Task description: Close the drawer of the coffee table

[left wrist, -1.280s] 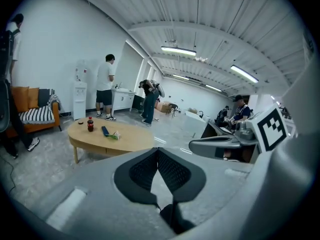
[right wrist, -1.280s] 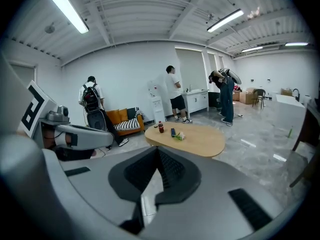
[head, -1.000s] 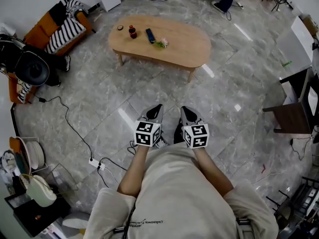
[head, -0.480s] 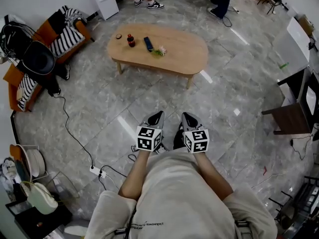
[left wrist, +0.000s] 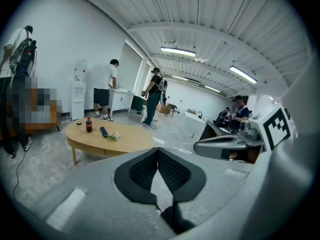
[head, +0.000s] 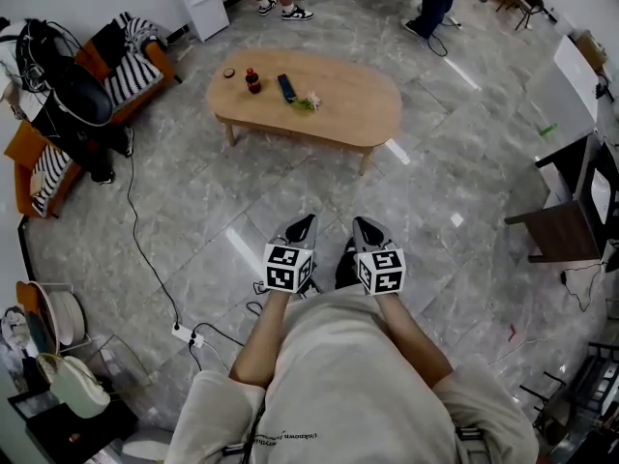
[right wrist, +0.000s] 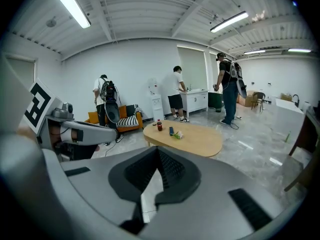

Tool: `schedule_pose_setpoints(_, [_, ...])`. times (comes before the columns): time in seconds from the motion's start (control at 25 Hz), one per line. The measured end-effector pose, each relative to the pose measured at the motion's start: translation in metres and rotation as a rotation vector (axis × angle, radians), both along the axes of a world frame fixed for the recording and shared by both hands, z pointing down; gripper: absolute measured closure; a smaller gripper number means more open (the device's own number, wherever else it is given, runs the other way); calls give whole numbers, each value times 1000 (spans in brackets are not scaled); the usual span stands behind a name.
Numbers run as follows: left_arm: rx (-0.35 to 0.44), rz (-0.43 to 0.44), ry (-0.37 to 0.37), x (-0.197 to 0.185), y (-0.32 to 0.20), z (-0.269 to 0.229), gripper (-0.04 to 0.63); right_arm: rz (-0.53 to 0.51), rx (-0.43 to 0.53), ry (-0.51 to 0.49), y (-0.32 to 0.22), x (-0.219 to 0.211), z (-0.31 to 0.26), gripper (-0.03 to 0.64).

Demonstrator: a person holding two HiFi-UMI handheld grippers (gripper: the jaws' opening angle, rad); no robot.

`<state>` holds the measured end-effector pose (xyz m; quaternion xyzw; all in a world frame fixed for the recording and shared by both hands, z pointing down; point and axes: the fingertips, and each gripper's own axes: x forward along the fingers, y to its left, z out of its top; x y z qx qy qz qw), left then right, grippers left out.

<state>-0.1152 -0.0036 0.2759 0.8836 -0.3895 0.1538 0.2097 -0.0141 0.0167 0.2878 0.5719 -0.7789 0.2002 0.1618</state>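
Note:
The oval wooden coffee table [head: 348, 109] stands on the grey tiled floor well ahead of me, also in the left gripper view [left wrist: 125, 140] and the right gripper view [right wrist: 197, 138]. From this distance its side shows no drawer that I can make out. My left gripper [head: 303, 226] and right gripper [head: 365, 227] are held side by side close to my body, far short of the table. Both are shut with nothing in them, jaws meeting at the tips [left wrist: 158, 149] [right wrist: 158, 149].
On the table are a small bottle [head: 252, 79], a dark remote [head: 287, 87] and a green sprig [head: 309, 101]. An orange sofa [head: 131, 66] and a person with a black backpack [head: 73, 90] are at left. A power strip [head: 186, 333] with cables lies near my feet. A dark stand [head: 571, 228] is at right.
Both grippers stay shut in the same place before my body. My view has shifted slightly, and the person with the backpack at left has moved.

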Motion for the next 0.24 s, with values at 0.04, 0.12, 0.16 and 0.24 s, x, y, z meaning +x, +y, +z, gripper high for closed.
schedule_pose_setpoints(0.04, [0,1,1,1,0,0,586,1,0,-1,0,1,0,602])
schedule_pose_setpoints(0.12, [-3,4,3,2,0,1,586,4,-5,0,0,2,1,601])
schedule_pose_setpoints(0.16, [-4,5,4,2,1,2,586,7,-10,2,1,2,2,601])
schedule_pose_setpoints(0.24, [-6,7,4,3,1,2,586,15,-22,11,1,3,5,602])
